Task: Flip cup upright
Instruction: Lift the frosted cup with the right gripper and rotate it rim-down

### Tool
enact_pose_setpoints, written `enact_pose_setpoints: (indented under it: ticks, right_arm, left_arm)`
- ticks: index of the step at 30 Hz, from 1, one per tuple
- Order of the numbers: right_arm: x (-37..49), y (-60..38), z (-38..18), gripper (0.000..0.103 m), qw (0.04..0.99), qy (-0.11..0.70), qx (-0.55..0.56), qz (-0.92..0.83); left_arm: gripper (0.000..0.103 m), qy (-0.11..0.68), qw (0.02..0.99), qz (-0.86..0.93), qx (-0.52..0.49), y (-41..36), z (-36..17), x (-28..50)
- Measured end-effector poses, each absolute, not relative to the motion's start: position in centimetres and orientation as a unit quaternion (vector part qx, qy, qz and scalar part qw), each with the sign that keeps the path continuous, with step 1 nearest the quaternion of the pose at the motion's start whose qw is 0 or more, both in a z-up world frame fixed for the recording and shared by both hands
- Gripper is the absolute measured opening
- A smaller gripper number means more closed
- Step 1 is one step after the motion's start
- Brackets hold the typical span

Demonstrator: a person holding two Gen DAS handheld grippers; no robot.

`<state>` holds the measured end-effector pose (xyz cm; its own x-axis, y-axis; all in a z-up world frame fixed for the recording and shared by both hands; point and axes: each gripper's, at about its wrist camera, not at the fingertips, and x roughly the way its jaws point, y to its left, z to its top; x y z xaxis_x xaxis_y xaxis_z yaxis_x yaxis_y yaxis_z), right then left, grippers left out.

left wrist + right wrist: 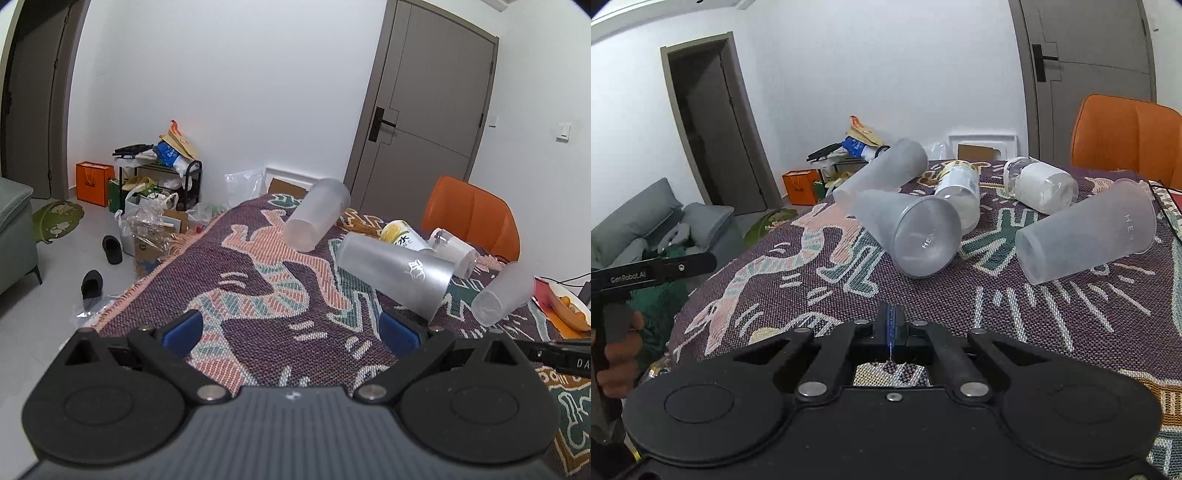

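Observation:
Three frosted plastic cups lie on their sides on the patterned tablecloth. The middle cup [397, 275] [908, 230] has its mouth toward the right gripper. The far cup [317, 214] [882, 173] lies behind it. The right-hand cup [504, 293] [1086, 230] lies apart to the right. My left gripper [291, 332] is open and empty, low over the cloth, just short of the middle cup. My right gripper [892, 325] is shut and empty, in front of the middle cup.
A yellow-labelled bottle [402, 236] [958, 188] and a white jar [454, 249] [1041, 186] lie behind the cups. An orange chair [472, 214] [1126, 136] stands at the table's far side. A bowl of fruit [570, 306] sits at the right. The table's left edge [155, 277] drops to a cluttered floor.

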<state>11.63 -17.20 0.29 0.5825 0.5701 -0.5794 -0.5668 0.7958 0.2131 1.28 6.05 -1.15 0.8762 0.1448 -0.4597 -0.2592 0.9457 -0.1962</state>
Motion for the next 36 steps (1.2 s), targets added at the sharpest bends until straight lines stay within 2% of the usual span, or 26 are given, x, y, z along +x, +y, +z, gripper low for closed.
enact_pose_setpoints:
  ticks: [1,2,3,4,5,9,11,14,32,33,34,36]
  right_arm:
    - [11.8,-17.1,0.4,0.024,0.891,0.325,0.003,0.317]
    - [11.8,-16.9,0.5,0.046,0.893,0.322,0.001,0.315]
    - [11.8,-16.6,0.7,0.057,0.896,0.314,-0.003,0.315]
    - [12.0,-16.4,0.8,0.072,0.899,0.304,-0.007,0.316]
    - [12.3,-15.9,0.9,0.08,0.9,0.298,-0.013,0.317]
    - [13.9,-14.1,0.6,0.089,0.897,0.295,-0.039,0.327]
    - [14.7,-13.1,0.5,0.099,0.896,0.292,-0.055,0.329]
    - [15.9,-12.1,0.2,0.103,0.896,0.288,-0.076,0.33]
    - [20.7,-7.9,-2.9,0.103,0.873,0.301,-0.156,0.35]
    - [20.7,-7.9,-3.0,0.101,0.873,0.3,-0.152,0.354]
    - [20.7,-7.9,-3.0,0.088,0.872,0.301,-0.148,0.356]
    - [20.8,-8.2,-2.9,0.085,0.871,0.311,-0.134,0.356]
  left_arm:
    - [0.101,0.227,0.96,0.105,-0.127,6.1,-1.3,1.3]
    - [0.101,0.229,0.959,0.105,-0.127,6.1,-1.4,1.4]
    - [0.101,0.23,0.959,0.106,-0.126,6.2,-1.4,1.4]
    - [0.101,0.231,0.959,0.107,-0.126,6.2,-1.5,1.4]
    - [0.101,0.231,0.959,0.107,-0.126,6.3,-1.5,1.4]
    - [0.101,0.234,0.957,0.115,-0.129,6.8,-1.9,1.5]
    - [0.101,0.236,0.955,0.119,-0.134,7.2,-2.2,1.6]
    - [0.101,0.242,0.952,0.125,-0.141,7.9,-2.7,1.8]
    - [0.101,0.261,0.943,0.136,-0.153,9.1,-4.1,2.7]
    - [0.101,0.261,0.943,0.136,-0.153,9.2,-4.1,2.6]
    - [0.101,0.26,0.944,0.136,-0.153,9.2,-4.0,2.6]
    - [0.101,0.257,0.944,0.137,-0.153,9.2,-3.8,2.4]
